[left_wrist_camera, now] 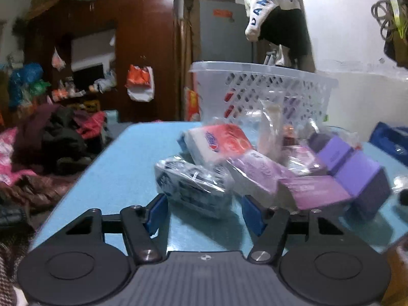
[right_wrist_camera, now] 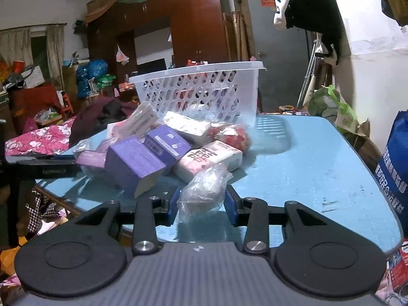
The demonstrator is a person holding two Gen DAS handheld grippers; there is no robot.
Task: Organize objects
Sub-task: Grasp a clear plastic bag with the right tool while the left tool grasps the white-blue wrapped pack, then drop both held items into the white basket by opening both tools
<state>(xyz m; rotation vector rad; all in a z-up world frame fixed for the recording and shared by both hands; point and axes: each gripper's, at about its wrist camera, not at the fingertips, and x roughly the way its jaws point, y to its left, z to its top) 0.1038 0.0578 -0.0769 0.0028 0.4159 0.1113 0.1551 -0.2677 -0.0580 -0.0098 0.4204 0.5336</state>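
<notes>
The table (right_wrist_camera: 306, 153) carries the basket (right_wrist_camera: 204, 86) at its far side, with the pile of packs just near of it. The right gripper (right_wrist_camera: 202, 205) pinches a clear bag (right_wrist_camera: 204, 191). The left gripper (left_wrist_camera: 204, 210) is spread, a blue-white pack (left_wrist_camera: 191, 186) directly ahead, long axis across the jaws.

Both views sit low behind their own black two-finger gripper, looking forward across the light blue tabletop (left_wrist_camera: 122, 163) (right_wrist_camera: 306, 158). The left wrist view faces the heap of wrapped packets from close by, its left gripper (left_wrist_camera: 204, 214) just short of a blue-and-white printed plastic pack (left_wrist_camera: 191, 183). The right wrist view looks from the heap's other side, its right gripper (right_wrist_camera: 201, 204) around a clear crinkled plastic bag (right_wrist_camera: 204, 191). The 2 views share the white perforated plastic basket (left_wrist_camera: 267, 89) (right_wrist_camera: 204, 94), the purple cardboard boxes (left_wrist_camera: 362, 176) (right_wrist_camera: 132, 163) and the dark red-brown wooden wardrobe (left_wrist_camera: 142, 38) (right_wrist_camera: 196, 20) behind
</notes>
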